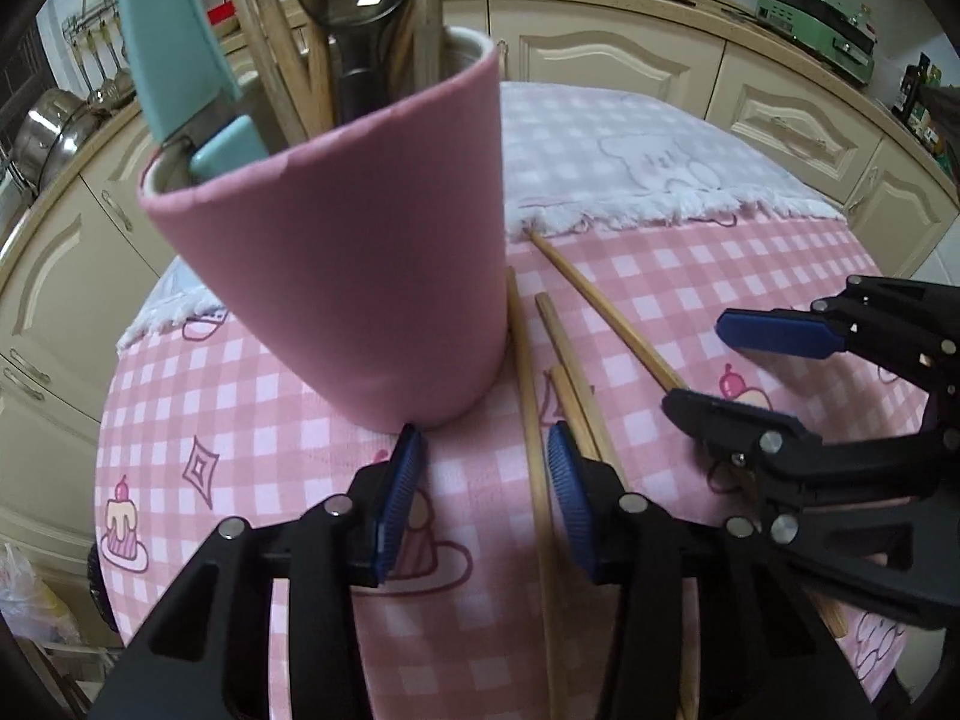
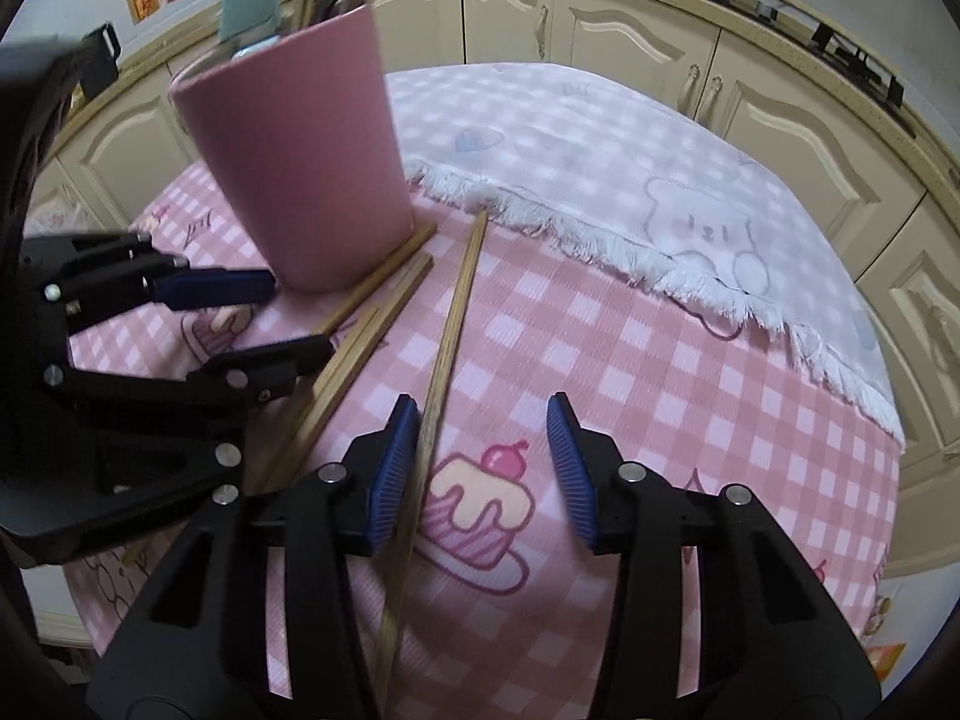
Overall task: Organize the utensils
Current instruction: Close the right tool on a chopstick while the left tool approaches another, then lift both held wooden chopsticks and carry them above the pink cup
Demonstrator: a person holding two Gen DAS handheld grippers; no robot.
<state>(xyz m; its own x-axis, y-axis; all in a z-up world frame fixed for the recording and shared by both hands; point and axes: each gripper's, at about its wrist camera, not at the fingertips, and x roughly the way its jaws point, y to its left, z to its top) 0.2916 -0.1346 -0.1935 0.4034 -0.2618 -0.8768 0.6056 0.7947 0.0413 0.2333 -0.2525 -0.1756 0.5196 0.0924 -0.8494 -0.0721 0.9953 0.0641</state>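
Observation:
A pink cup (image 1: 354,264) stands on the pink checked cloth and holds a teal-handled knife (image 1: 174,42), a metal ladle (image 1: 354,6) and wooden sticks. Several wooden chopsticks (image 1: 570,372) lie on the cloth to its right. My left gripper (image 1: 480,498) is open just in front of the cup's base, with one chopstick (image 1: 534,480) lying between its fingers. My right gripper (image 2: 483,468) is open low over the cloth, with a chopstick (image 2: 447,336) beside its left finger (image 2: 393,474). The cup (image 2: 300,162) and the left gripper (image 2: 264,324) show in the right wrist view.
A white fringed bear-print cloth (image 2: 660,180) covers the table's far half. Cream cabinets (image 1: 600,54) ring the table. Steel pots (image 1: 54,132) and hanging ladles stand at the left, a green appliance (image 1: 816,24) at the far right.

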